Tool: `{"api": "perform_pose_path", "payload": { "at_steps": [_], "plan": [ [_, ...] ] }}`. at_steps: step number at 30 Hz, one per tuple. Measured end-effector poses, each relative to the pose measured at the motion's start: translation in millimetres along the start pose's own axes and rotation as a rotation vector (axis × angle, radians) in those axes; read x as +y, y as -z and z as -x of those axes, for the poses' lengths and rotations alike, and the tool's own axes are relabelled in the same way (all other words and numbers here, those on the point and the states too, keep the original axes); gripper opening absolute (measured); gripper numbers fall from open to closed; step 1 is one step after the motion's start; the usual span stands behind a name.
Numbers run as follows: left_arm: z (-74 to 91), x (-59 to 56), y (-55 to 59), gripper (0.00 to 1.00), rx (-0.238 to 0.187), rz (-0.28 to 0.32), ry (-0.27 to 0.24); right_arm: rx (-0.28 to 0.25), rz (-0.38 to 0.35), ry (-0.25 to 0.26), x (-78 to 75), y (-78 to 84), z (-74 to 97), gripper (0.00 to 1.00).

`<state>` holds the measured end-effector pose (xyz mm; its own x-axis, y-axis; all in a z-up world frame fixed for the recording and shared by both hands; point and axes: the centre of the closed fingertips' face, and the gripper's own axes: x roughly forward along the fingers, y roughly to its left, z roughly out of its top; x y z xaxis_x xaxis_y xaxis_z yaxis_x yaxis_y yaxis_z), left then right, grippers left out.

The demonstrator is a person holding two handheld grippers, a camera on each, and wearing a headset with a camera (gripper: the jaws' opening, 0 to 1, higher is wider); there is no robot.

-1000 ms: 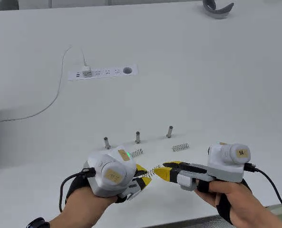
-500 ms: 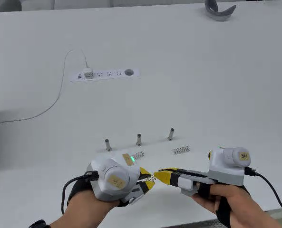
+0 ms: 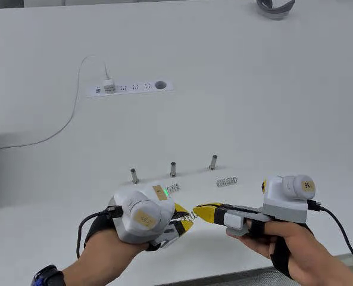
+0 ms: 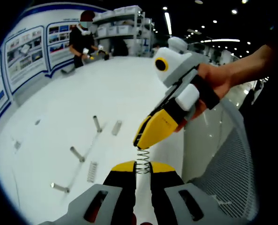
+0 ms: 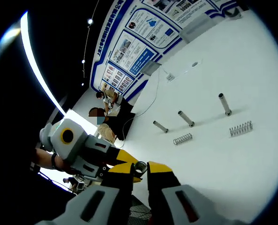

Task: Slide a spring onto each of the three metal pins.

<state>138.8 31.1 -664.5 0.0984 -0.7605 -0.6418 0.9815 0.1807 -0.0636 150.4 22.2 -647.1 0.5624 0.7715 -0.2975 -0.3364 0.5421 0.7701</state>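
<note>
Working over the white counter (image 3: 271,89), we hold both grippers near its front edge. The left gripper (image 4: 141,168) is closed on one end of a spring (image 4: 142,157), which stands out from its yellow tips in mid-air. The right gripper (image 5: 141,169) meets the free end of that spring with its jaws drawn narrow; we cannot tell whether they clamp it. The three metal pins (image 3: 172,169) stand upright in a row beyond the grippers, all bare. Two loose springs (image 3: 227,181) lie flat on the counter just in front of the pins.

We judge the spring to be very light, thin-wired and soft along its length, so a hard pinch is likely to bend it, buckle it or flick it away. We advise gripping across the coils near one end with light pressure. The bore at the other end then stays open and can be lined up with a pin.
</note>
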Motion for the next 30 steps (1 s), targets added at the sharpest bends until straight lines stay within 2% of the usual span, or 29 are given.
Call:
{"api": "perform_pose_path", "payload": {
  "at_steps": [4, 9, 11, 15, 16, 18, 19, 24, 27, 30],
  "plan": [
    [1.5, 3.1, -9.8, 0.10, -0.036, 0.010, 0.013, -0.001, 0.043, 0.002, 7.0, -10.3, 3.8, 0.12],
    [4.4, 4.5, -28.0, 0.10, -0.096, 0.014, 0.041, 0.048, 0.214, 0.030, 15.6, -26.0, 10.5, 0.12],
    [6.0, 3.6, -37.3, 0.10, -0.123, 0.021, 0.063, 0.084, 0.284, 0.032, 22.1, -32.6, 14.3, 0.12],
    [9.7, 2.9, -52.1, 0.10, -0.164, 0.033, 0.091, 0.124, 0.361, 0.035, 32.0, -44.1, 18.8, 0.12],
    [12.0, 3.6, -57.8, 0.10, -0.183, 0.031, 0.097, 0.140, 0.412, 0.028, 37.2, -48.4, 20.2, 0.12],
    [15.6, 4.0, -64.1, 0.10, -0.197, 0.028, 0.107, 0.182, 0.466, 0.024, 42.2, -52.0, 22.7, 0.12],
    [18.0, 4.8, -68.0, 0.10, -0.207, 0.020, 0.108, 0.216, 0.513, 0.030, 42.9, -54.4, 24.5, 0.12],
    [23.8, 5.2, -78.5, 0.10, -0.240, 0.015, 0.130, 0.337, 0.671, 0.015, 55.8, -58.9, 26.1, 0.12],
    [26.8, 3.7, -82.1, 0.10, -0.258, 0.037, 0.154, 0.393, 0.745, 0.003, 60.4, -60.0, 25.0, 0.12],
    [30.0, 2.5, -84.3, 0.10, -0.276, 0.043, 0.166, 0.419, 0.769, -0.015, 65.9, -61.1, 22.8, 0.12]
  ]
}}
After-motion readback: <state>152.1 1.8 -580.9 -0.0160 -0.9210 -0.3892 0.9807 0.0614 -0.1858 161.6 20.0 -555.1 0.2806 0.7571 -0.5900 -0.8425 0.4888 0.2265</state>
